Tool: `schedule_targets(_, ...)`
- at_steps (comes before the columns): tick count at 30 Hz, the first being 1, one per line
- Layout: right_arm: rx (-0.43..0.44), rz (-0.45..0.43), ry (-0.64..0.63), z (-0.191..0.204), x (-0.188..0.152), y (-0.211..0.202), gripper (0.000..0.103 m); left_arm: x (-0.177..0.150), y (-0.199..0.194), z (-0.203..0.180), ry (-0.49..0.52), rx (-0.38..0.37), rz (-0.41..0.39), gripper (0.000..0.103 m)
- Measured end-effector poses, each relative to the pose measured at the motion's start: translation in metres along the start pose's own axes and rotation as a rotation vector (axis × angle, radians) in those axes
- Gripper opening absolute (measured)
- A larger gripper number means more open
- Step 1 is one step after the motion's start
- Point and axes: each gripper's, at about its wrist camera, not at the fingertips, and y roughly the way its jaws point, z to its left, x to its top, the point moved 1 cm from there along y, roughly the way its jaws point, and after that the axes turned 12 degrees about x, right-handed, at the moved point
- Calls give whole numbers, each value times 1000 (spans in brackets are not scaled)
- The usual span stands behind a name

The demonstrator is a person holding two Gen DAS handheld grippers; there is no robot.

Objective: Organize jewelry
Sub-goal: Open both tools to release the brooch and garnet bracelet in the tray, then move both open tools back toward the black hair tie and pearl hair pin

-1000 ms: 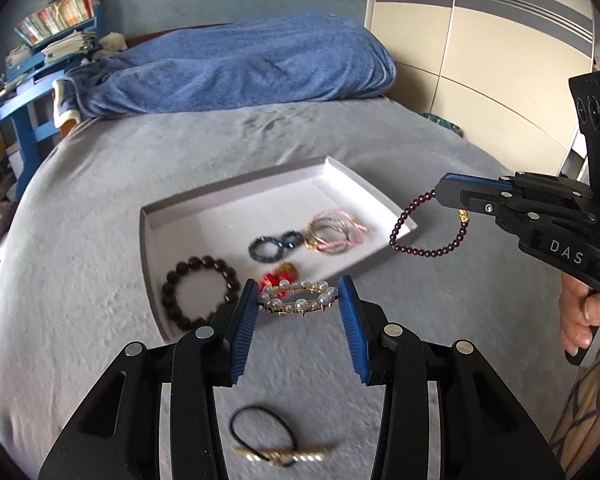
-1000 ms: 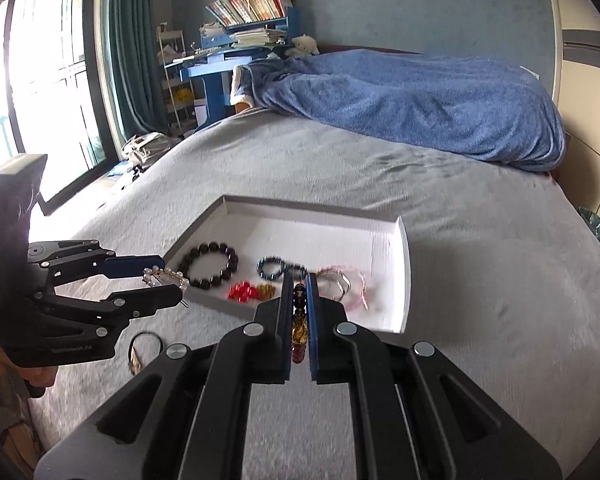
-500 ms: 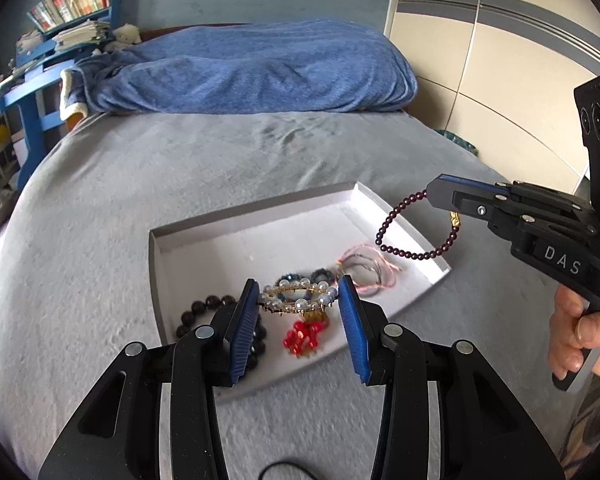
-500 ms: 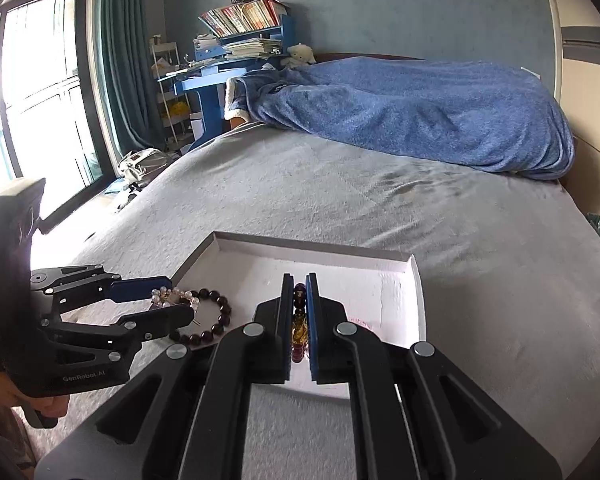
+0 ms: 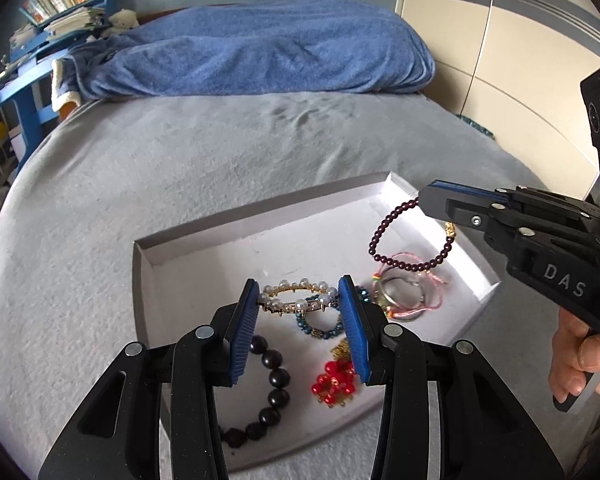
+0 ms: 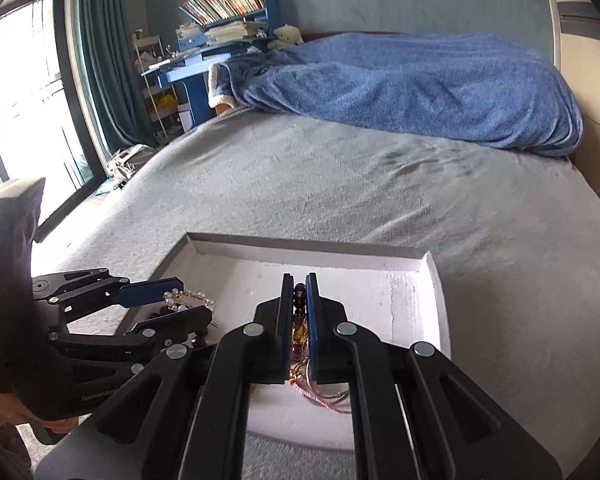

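Note:
A shallow white tray (image 5: 260,232) lies on the grey bed. My left gripper (image 5: 299,304) is shut on a gold pearl bracelet (image 5: 296,300) and holds it above the tray. My right gripper (image 6: 299,292) is shut on a dark maroon bead bracelet (image 5: 404,258), which hangs over the tray's right part; the gripper also shows in the left wrist view (image 5: 432,200). In the tray lie a black bead bracelet (image 5: 274,384), a red bead cluster (image 5: 334,382), a blue bead bracelet (image 5: 320,326) and pink-cord bangles (image 5: 408,292).
A blue blanket (image 5: 260,60) is piled at the bed's far end. A blue desk with books (image 6: 220,36) stands beyond the bed's far left corner. A window with curtains (image 6: 40,92) is on the left and wardrobe doors (image 5: 500,40) on the right.
Both grippers have moved forward over the tray with their bracelets. The black hair tie seen on the bed a second ago is out of view.

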Motion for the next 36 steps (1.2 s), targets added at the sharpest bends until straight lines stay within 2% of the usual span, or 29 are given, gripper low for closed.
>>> schedule_targets(6, -33, 54, 33, -19, -12, 21, 6, -8, 18, 0, 15, 27, 44, 42)
schedule_targets(11, -42, 64, 37, -20, -18, 21, 6, -11, 18, -5, 36, 48, 43, 43)
schedule_targets(14, -52, 64, 37, -21, -19, 19, 7, -13, 16, -6, 45, 68, 29, 54)
schedule_targets(16, -57, 61, 37, -22, -20, 18, 8, -13, 14, -8, 53, 75, 22, 56)
schedule_targets(18, -59, 56, 37, -23, -20, 16, 19, -12, 12, -8, 58, 77, 17, 57)
schedule_targets(22, -62, 41, 41, -26, -22, 9, 29, -11, 9, -7, 57, 88, 8, 58)
schedule_targets(23, -62, 37, 42, -26, -23, 8, 32, -11, 7, -6, 55, 91, 6, 63)
schedule_targets(24, -62, 33, 45, -26, -23, 5, 34, -11, 4, -6, 49, 96, -3, 81)
schedule_targets(25, -64, 29, 47, -26, -24, 2, 36, -11, 0, -5, 41, 103, -24, 84)
schedule_targets(30, -61, -7, 51, -21, -26, -17, 50, -11, -18, -5, 38, 104, -60, 85)
schedule_targets(33, -58, -27, 45, -14, -29, -31, 59, -15, -30, -5, 30, 117, -79, 90)
schedule_targets(36, -60, -34, 34, -8, -33, -41, 64, -20, -43, -4, 25, 128, -94, 91)
